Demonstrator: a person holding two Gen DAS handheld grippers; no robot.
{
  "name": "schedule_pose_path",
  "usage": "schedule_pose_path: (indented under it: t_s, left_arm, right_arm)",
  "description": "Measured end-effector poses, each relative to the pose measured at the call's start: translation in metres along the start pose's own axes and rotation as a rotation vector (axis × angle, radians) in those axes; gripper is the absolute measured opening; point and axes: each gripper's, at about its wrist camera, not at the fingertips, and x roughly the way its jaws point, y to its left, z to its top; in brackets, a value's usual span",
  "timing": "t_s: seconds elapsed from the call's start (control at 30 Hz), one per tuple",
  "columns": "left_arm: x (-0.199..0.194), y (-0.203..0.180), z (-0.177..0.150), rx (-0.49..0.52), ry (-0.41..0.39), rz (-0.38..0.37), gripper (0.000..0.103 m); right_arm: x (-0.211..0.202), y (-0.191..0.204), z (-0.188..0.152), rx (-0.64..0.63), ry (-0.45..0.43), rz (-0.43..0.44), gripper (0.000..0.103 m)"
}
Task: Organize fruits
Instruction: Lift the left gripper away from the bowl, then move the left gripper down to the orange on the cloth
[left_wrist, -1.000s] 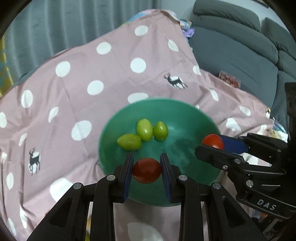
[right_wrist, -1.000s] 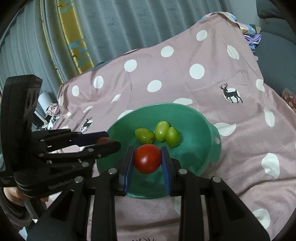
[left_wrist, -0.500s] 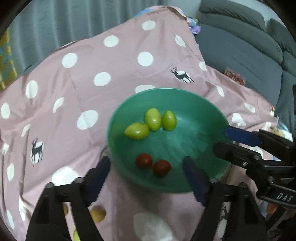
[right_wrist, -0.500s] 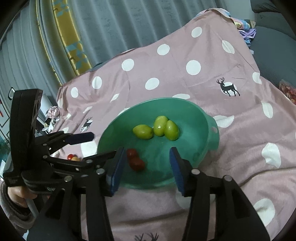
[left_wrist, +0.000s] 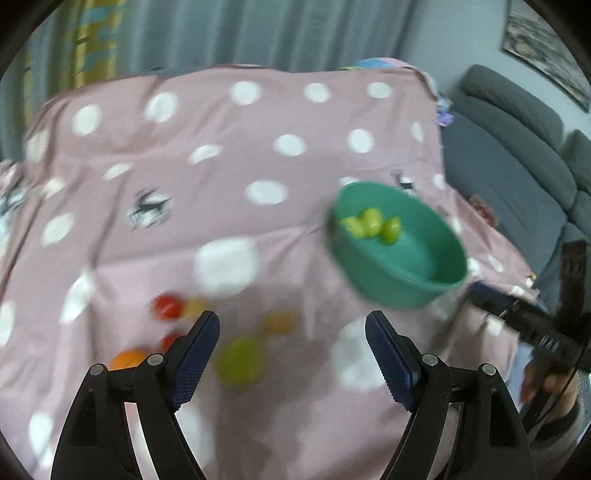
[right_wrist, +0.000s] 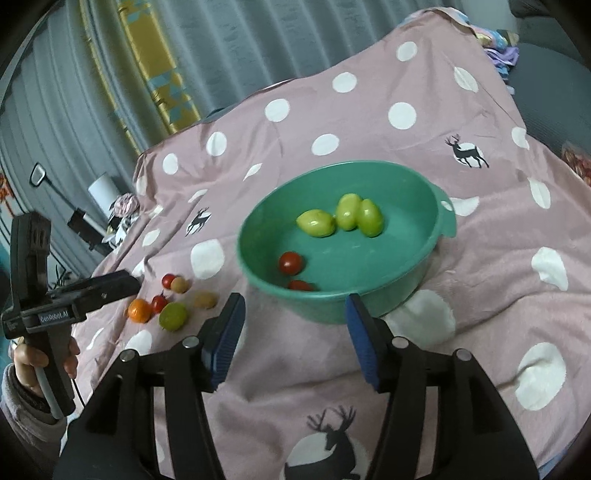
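Pink polka-dot cloth with deer prints (right_wrist: 369, 122) covers the surface, grey curtain behind, grey sofa at the right edge. Green bowl (right_wrist: 436, 236) holds three green oval fruits (right_wrist: 347, 218) and two small red tomatoes (right_wrist: 291, 263). Loose pile on the cloth (right_wrist: 171, 299), well left of the bowl: red tomatoes, an orange one, a round green one, two brownish ones. Left hand-held gripper (left_wrist: 291, 354): jaws spread wide, nothing between them, pointing down at the pile; the round green fruit (left_wrist: 240, 362) sits just ahead, between the fingers, slightly left of centre. Left view is motion-blurred, so no contact call. Right hand-held gripper (right_wrist: 293, 332): jaws opening, nothing between them, parked at the bowl's near rim, well apart from the pile. My read: left hand is clearly nearer, so the next pick is its job. Round fruit has no long axis to align to; the neighbours are close, so it may nudge them. Readable writing: "GenRobot.AI" on the left hand-held gripper's body in the right view; lettering on the right one is too blurred to read.
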Motion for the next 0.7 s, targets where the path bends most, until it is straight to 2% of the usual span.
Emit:
schedule_pose_path:
  t_s: [0.17,0.33,0.53,0.7]
  left_arm:
    - [-0.021,0.036,-0.047,-0.040,0.044,0.086,0.081]
    - [-0.029,0.054,-0.088,-0.061,0.113,0.110,0.081]
    - [-0.031,0.057,-0.099,-0.089,0.117,0.082,0.081]
    - [-0.042,0.058,-0.093,-0.053,0.066,0.097,0.081]
  right_arm:
    - [0.005,0.021,-0.007,-0.042,0.029,0.028,0.061]
    - [0.017,0.045,-0.015,-0.089,0.086,0.068,0.061]
    - [0.034,0.077,-0.025,-0.142,0.164,0.114,0.061]
    - [0.050,0.104,-0.030,-0.193,0.242,0.146,0.061]
